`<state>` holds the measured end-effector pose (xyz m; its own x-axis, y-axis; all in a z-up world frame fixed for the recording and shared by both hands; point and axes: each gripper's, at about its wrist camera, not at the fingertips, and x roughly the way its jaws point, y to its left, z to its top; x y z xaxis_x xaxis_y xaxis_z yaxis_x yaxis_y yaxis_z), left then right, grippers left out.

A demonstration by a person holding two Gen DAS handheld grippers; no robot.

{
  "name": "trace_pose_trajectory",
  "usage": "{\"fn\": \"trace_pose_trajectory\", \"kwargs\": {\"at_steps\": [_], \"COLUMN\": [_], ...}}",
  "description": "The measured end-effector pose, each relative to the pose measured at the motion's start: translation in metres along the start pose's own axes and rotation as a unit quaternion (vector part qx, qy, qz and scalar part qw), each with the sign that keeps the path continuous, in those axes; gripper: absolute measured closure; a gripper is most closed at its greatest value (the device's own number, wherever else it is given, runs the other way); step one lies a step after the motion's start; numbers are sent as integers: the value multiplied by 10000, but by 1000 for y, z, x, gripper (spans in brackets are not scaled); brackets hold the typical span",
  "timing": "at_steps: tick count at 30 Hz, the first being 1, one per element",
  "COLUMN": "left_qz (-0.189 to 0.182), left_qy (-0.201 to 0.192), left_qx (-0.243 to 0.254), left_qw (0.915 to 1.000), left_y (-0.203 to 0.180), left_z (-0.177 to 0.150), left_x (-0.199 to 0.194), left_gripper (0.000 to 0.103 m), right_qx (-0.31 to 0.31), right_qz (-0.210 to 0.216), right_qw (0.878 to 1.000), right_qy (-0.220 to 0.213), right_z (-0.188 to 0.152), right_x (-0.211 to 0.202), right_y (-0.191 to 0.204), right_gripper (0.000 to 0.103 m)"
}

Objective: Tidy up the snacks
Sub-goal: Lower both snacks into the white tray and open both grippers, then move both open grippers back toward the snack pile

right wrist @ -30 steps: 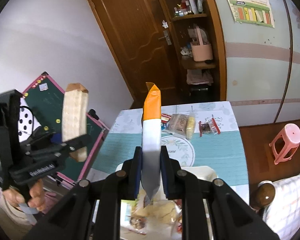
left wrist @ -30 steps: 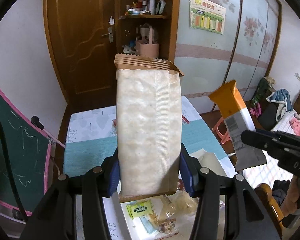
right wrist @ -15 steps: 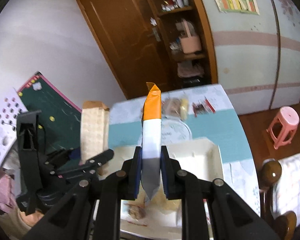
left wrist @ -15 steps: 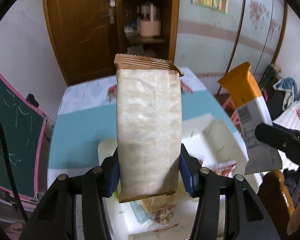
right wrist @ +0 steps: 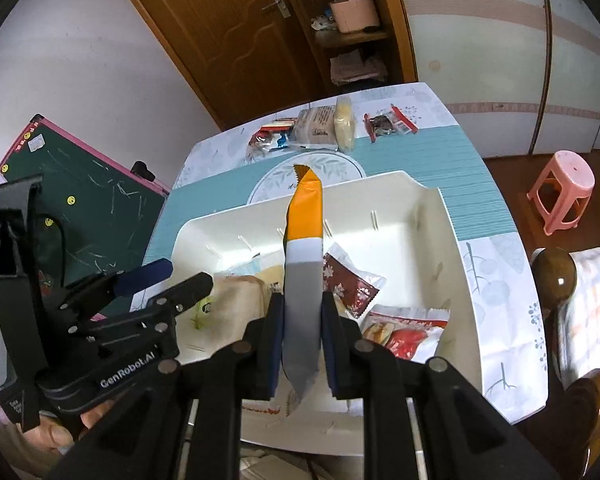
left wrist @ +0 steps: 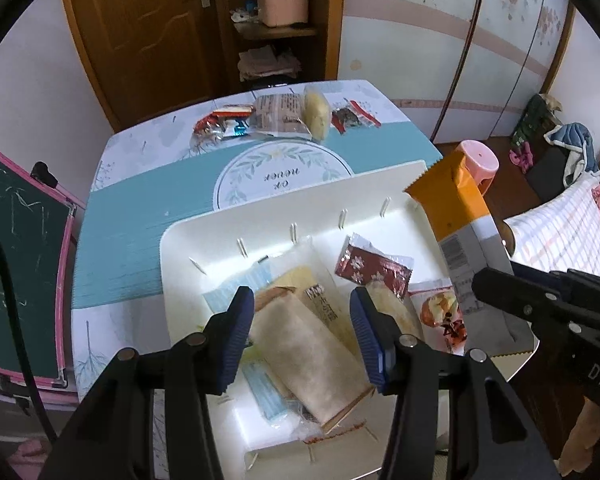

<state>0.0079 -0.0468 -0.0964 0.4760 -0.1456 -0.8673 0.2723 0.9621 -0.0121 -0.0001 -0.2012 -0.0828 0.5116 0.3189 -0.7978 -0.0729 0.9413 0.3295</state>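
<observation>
A white tray [left wrist: 284, 216] on the table holds several snack packets. My left gripper [left wrist: 302, 320] is open just above it; the beige cracker packet [left wrist: 312, 352] lies loose in the tray between and below its fingers. My right gripper [right wrist: 302, 320] is shut on an orange, white and grey packet [right wrist: 304, 264], held upright over the tray [right wrist: 428, 216]. That packet also shows at the right of the left wrist view [left wrist: 460, 216]. The left gripper shows at the left of the right wrist view [right wrist: 168, 280], over the cracker packet [right wrist: 240, 292].
More snack packets [left wrist: 284, 116] lie in a row at the table's far edge. A red packet [left wrist: 372, 264] and a fruit-print packet [left wrist: 440, 312] lie in the tray's right part. A green chalkboard [left wrist: 12, 264] stands left; a pink stool [right wrist: 560, 188] stands right.
Both grippers tilted down over the tray. My left gripper opened and the beige cracker packet dropped into the tray. My right gripper still holds the orange packet.
</observation>
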Motion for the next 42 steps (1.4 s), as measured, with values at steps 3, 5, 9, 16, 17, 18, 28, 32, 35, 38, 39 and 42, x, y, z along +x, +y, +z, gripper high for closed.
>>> {"fn": "trace_pose_trajectory", "kwargs": {"at_steps": [3,5,9,16,17,18,28,32,35,38,39,42], "left_qz": [-7,1,18,49,63,70,159,181,202,231,238,260], "left_qy": [33,41,36,32,54,63,67,77,75,67,69,89], "left_qx": [24,39,34,-51,-59,-60,-36,-37,-25,-12,-8,8], "left_qw": [10000,10000,10000,10000,9999,9999,9998,9998,9998,9997,9997,9996], "left_y": [-1,-3,-3,0,1,1,2,1,1,1,1,1], "left_z": [0,-1,-1,-1,-2,-2,-3,-2,-2,-2,-2,-1], "left_x": [0,-1,-1,-3,-2,-2,-3,-3,-3,-3,-3,-1], "left_gripper": [54,54,21,14,14,14,14,14,14,14,14,14], "right_qx": [-13,-21,-13,104,105,100,81,72,76,71,78,82], "right_qz": [-8,2,-23,-151,-146,-150,-192,-191,-186,-179,-180,-178], "right_qw": [10000,10000,10000,9998,9998,9998,9997,9997,9997,9997,9997,9997], "right_qy": [-2,14,49,66,87,111,142,141,137,134,139,144], "right_z": [0,-1,-2,-3,-4,-4,-5,-5,-5,-5,-5,-5], "right_x": [0,2,4,4,5,6,7,7,7,8,8,8], "right_y": [1,1,2,0,0,0,3,3,3,3,3,3], "right_gripper": [85,85,84,64,64,64,64,64,64,64,64,64]}}
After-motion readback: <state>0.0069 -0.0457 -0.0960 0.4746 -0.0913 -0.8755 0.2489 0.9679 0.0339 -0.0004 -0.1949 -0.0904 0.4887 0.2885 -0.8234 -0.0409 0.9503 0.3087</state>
